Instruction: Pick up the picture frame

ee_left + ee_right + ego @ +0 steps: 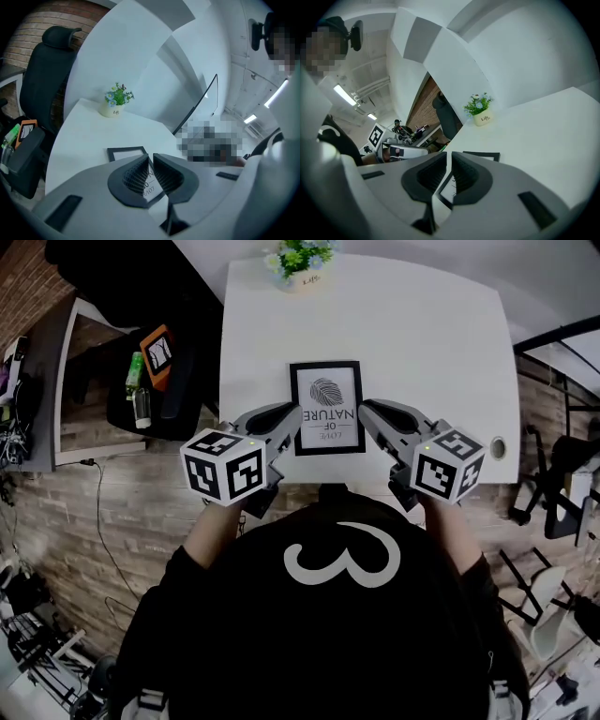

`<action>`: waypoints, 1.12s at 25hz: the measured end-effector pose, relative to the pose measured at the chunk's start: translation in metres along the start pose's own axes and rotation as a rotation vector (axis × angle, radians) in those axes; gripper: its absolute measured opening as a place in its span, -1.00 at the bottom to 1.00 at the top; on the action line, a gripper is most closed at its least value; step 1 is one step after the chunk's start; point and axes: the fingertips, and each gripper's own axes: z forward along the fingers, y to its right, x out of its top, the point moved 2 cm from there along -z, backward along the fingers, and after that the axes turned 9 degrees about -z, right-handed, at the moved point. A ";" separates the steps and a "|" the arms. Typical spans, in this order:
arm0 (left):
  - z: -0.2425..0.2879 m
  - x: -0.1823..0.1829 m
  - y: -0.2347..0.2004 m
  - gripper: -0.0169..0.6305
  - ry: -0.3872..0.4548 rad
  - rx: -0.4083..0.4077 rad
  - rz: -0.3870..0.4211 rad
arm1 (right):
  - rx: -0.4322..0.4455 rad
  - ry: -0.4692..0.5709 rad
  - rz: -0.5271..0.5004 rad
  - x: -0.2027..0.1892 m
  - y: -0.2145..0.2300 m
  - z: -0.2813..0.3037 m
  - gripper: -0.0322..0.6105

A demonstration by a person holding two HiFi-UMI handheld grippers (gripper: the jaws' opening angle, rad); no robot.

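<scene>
1. in the head view the picture frame point(326, 407) lies flat on the white desk point(422, 334), near its front edge. its fingerprint print and lettering are upside down to the camera. the two lower corners are partly covered by the gripper tips.
2. the desk's front edge is mostly hidden behind the grippers and the person's dark top point(328, 615).
3. the flower pot point(302, 263) stands at 12 o'clock from the frame, at the far edge of the desk. its flowers are cut off by the top of the head view.
4. in the left gripper view only the frame's far corner and a strip of lettering show past the jaws. in the right gripper view a corner and a thin slice of the print show.
5. left gripper point(292, 414): at 8 o'clock from the frame's centre, tip at the frame's left side. in its own view the jaws stand almost together, only a narrow slit between them and nothing gripped in it.
6. right gripper point(366, 411): at 4 o'clock from the frame's centre, tip at the frame's right side. its jaws are likewise nearly closed and hold nothing.
7. whether either tip touches the frame cannot be told.
8. a black office chair point(44, 79) stands off the desk's left side.
</scene>
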 end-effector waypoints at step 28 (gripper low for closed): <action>0.053 -0.040 -0.079 -0.54 -0.170 0.155 -0.127 | -0.176 -0.236 0.051 -0.080 0.064 0.041 -0.47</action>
